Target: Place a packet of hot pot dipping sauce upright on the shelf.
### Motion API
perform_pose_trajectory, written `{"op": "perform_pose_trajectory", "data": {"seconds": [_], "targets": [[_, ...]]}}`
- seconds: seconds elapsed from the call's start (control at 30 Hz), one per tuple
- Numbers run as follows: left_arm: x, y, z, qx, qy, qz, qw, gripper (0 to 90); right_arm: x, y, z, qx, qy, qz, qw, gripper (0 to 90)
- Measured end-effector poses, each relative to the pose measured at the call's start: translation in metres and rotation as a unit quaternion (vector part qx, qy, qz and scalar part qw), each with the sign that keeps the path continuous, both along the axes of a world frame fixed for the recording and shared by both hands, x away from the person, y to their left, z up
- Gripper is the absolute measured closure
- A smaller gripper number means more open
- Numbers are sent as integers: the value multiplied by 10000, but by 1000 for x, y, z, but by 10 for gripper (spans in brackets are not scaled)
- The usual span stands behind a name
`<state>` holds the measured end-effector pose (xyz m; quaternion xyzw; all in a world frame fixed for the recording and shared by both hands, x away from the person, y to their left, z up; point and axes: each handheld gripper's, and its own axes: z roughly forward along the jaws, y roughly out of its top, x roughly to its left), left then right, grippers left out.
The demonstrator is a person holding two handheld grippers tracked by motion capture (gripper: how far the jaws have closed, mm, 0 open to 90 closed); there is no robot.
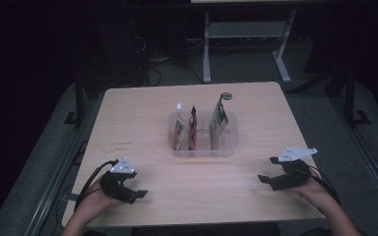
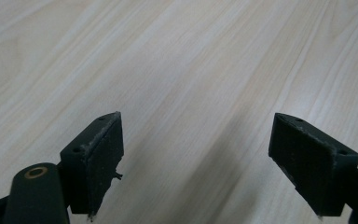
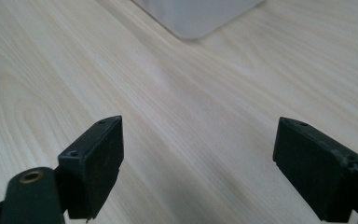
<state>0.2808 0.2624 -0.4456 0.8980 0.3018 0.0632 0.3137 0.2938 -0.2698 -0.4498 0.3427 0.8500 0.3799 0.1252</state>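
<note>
Looks like the resting step: left gripper (image 1: 137, 194) at 7 o'clock, right gripper (image 1: 266, 180) at 4, jaws spread, both empty. Next probably calls for reaching the tray (image 1: 204, 152) of pouches (image 1: 218, 120).

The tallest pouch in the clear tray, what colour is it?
Green and white pouch, clearest in the high view.

No text, brand, number or sign could be read anywhere. The three pouches (image 1: 193, 129) standing in the clear tray (image 1: 204, 151) at the centre of the high view carried printed colour patches, but these were too small and blurred to make out as letters. The wooden table (image 2: 191, 60) bore grain alone.
</note>
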Motion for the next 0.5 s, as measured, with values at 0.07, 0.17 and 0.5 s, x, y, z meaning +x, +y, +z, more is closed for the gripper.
{"op": "perform_pose_trajectory", "data": {"seconds": [0.07,0.17,0.5], "targets": [[1,1,-2,102,-50,-16,9999,168,0,0,-2,-25,41,-6,10000,157],[2,3,-5,179,-56,-54,9998,161,1,-1,-5,-107,48,12,9999,153],[2,3,-9,265,-61,-116,9996,158,1,-1,-6,-41,30,52,10000,142]]}}
